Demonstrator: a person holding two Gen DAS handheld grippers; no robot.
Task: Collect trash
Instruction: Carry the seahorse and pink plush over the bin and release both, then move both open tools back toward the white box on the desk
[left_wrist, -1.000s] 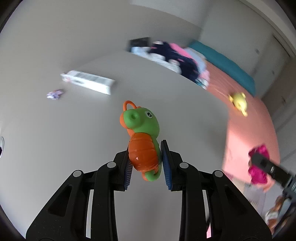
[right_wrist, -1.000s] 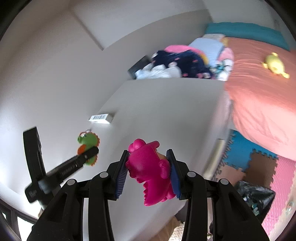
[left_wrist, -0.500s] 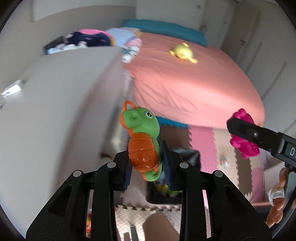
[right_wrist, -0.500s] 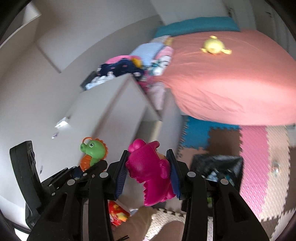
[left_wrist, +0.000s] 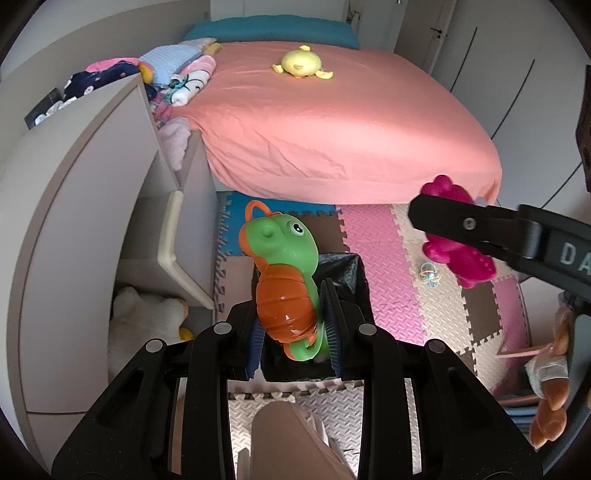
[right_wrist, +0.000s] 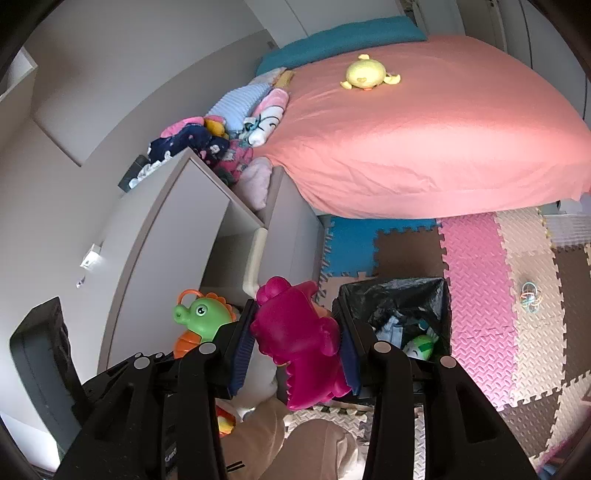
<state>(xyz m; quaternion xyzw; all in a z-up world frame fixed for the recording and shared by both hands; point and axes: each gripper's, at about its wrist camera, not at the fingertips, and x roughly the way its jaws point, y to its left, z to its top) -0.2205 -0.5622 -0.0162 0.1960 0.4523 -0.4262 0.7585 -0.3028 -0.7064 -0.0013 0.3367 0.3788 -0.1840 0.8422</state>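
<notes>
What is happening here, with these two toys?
A person holds a gripper in each hand. The left gripper is clamped on a green and orange toy, the right gripper on a magenta toy. Both hang above a black-lined trash bin on the foam floor mat, nothing dropped yet.

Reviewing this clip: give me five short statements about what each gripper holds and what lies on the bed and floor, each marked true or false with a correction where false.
1. The left gripper is closed on a green and orange toy. True.
2. The right gripper is empty. False: it holds a magenta toy.
3. A yellow plush lies on the pink bed. True.
4. The black-lined bin on the floor is empty. False: items lie inside it.
5. The floor is bare wood. False: coloured foam mats cover it.
</notes>
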